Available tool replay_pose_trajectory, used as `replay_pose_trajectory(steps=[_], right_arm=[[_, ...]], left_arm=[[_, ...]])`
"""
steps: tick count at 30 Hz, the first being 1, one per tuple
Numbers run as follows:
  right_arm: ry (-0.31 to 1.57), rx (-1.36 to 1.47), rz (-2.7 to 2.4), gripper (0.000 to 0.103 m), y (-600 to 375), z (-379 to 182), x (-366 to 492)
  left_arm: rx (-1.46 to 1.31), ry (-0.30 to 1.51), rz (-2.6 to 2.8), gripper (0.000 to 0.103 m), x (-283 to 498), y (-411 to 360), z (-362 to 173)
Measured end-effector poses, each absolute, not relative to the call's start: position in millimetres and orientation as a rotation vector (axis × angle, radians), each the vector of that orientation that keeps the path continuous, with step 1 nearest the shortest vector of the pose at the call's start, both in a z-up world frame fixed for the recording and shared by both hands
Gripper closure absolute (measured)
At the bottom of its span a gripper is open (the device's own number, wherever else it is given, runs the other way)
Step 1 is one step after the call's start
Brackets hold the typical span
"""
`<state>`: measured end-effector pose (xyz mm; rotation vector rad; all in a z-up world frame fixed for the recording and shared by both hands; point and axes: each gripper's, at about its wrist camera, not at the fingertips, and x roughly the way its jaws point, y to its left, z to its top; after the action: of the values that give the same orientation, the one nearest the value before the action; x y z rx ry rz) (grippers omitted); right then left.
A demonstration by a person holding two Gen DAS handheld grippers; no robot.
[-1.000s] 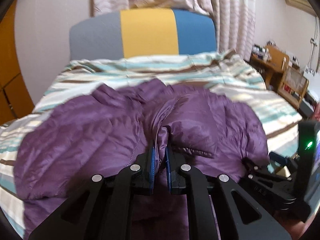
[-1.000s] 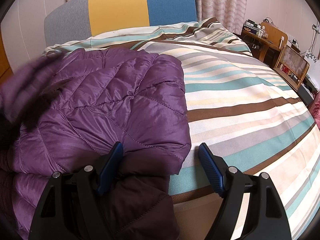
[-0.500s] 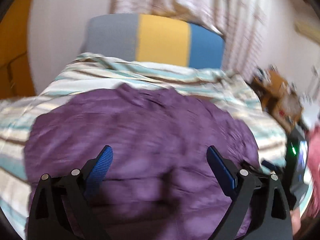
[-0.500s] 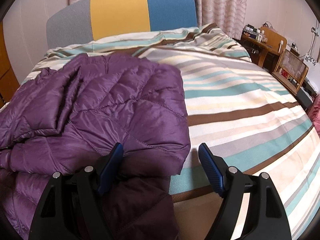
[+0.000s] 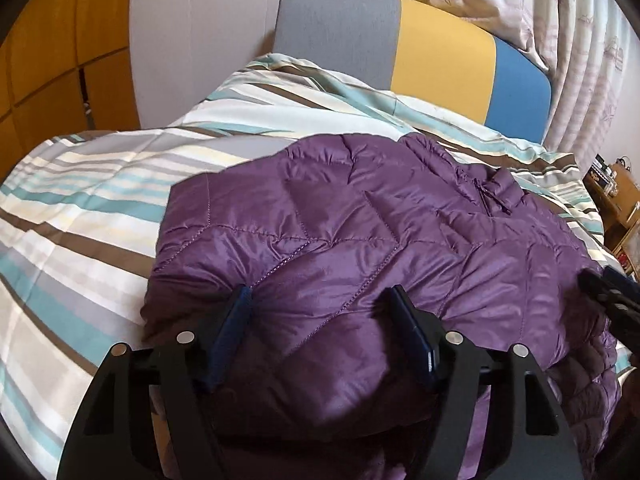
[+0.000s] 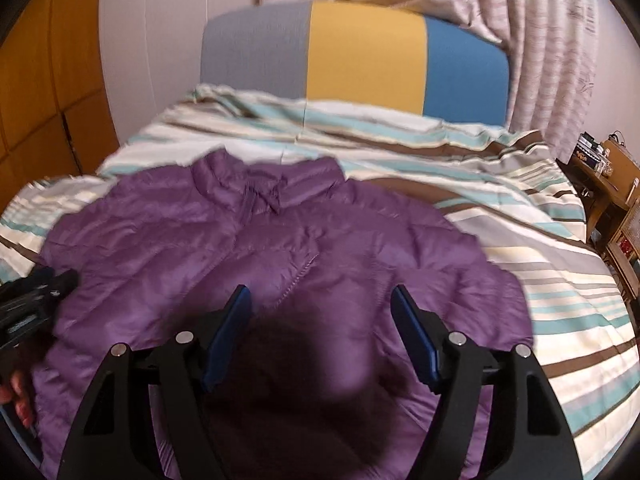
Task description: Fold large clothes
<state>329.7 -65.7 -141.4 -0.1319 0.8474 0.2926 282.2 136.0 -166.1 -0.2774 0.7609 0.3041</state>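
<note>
I see the bed [image 5: 92,216] with its striped cover filling both views, and a grey, yellow and blue headboard [image 6: 360,48] at its far end. The purple quilted jacket [image 5: 360,240] lies spread on the cover, collar toward the headboard. My left gripper [image 5: 320,320] sits over the jacket's near left part; its jaws have just been closing but stand apart, with puffed fabric bulging between them and perhaps brushing the pads. My right gripper [image 6: 320,320] hangs above the jacket's near middle, jaws likewise just narrowing yet apart, gripping nothing; this view is blurred.
</note>
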Motion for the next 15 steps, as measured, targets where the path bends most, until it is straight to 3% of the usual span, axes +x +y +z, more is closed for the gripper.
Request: replay_pose_trajectory(steps=[5, 11, 15], right_arm=[[0.932, -0.076, 0.303, 0.032, -77.6, -188.0, 327.4], [0.923, -0.099, 0.278, 0.029, -75.9, -197.7, 326.7], [0.919, -0.083, 0.283, 0.028, -78.3, -197.0, 323.7]], left_arm=[[-0.331, 0.776, 0.304, 0.032, 283.9, 153.6, -181.0], [-0.300, 0.814, 0.315, 0.031, 294.2, 151.2, -182.1], [-0.282, 0.804, 0.339, 0.023, 279.0, 141.5, -156.7]])
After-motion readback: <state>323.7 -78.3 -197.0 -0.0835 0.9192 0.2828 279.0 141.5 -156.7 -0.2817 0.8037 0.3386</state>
